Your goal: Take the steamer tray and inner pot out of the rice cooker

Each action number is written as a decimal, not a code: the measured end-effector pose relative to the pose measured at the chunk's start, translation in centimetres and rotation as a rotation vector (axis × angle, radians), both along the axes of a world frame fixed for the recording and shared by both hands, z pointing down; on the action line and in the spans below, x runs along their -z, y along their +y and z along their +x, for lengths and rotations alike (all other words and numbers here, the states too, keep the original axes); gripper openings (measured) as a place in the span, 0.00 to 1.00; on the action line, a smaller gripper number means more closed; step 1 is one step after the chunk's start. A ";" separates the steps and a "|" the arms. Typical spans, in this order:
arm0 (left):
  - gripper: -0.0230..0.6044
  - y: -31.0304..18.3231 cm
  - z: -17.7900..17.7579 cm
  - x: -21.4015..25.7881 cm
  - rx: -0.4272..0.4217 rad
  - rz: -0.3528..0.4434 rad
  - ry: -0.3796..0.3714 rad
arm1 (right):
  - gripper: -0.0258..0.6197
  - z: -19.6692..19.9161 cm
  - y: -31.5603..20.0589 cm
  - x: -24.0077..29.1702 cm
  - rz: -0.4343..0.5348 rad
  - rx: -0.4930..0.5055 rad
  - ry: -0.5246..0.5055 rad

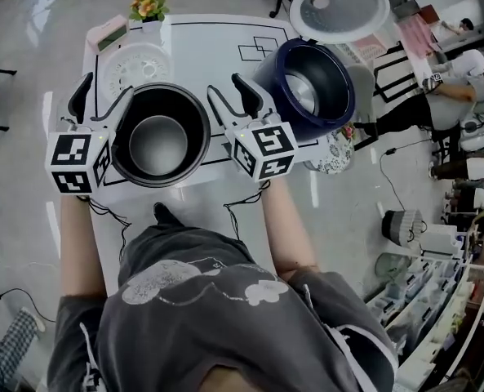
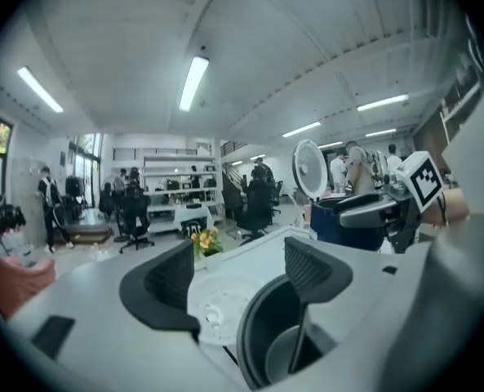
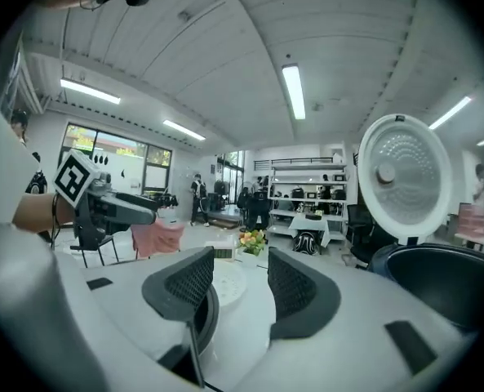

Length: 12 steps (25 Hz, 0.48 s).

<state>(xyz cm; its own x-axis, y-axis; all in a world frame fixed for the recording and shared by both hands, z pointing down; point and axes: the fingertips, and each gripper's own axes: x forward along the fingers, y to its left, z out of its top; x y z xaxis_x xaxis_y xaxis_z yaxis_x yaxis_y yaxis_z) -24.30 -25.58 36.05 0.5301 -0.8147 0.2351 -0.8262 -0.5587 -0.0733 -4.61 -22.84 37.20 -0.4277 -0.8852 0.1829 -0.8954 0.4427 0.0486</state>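
The dark inner pot [image 1: 160, 141] stands on the white table [image 1: 209, 47], outside the cooker. The white perforated steamer tray [image 1: 138, 65] lies flat behind it at the back left. The navy rice cooker [image 1: 307, 88] sits to the right, its lid [image 1: 339, 6] raised and its cavity bare. My left gripper [image 1: 104, 96] hovers open by the pot's left rim, holding nothing. My right gripper [image 1: 235, 96] hovers open by the right rim, also holding nothing. In the left gripper view the pot [image 2: 262, 333] and tray [image 2: 217, 300] lie below the left gripper [image 2: 237, 276]. The right gripper [image 3: 242, 288] frames the tray [image 3: 228, 284].
A small flower pot [image 1: 148, 6] and a pink item [image 1: 111, 31] stand at the table's far left corner. A patterned round object [image 1: 331, 153] sits at the table's right edge by the cooker. People and office chairs are beyond the table.
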 end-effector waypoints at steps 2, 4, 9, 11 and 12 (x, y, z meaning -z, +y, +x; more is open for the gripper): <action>0.59 0.6 0.4 1.3 0.013 0.086 -0.003 | 0.37 0.5 1.1 0.8 0.037 -0.018 -0.016; 0.59 1.6 0.9 2.0 0.017 0.129 0.008 | 0.32 1.1 2.3 1.3 0.069 -0.039 -0.027; 0.48 5.5 2.1 3.1 0.021 0.198 0.009 | 0.10 3.4 5.7 2.0 0.084 -0.129 -0.090; 0.41 7.3 2.8 3.3 0.017 0.209 0.029 | 0.09 4.3 7.4 2.3 0.074 -0.151 -0.136; 0.37 8.2 3.0 3.4 0.017 0.213 0.039 | 0.08 4.7 8.2 2.4 0.072 -0.163 -0.144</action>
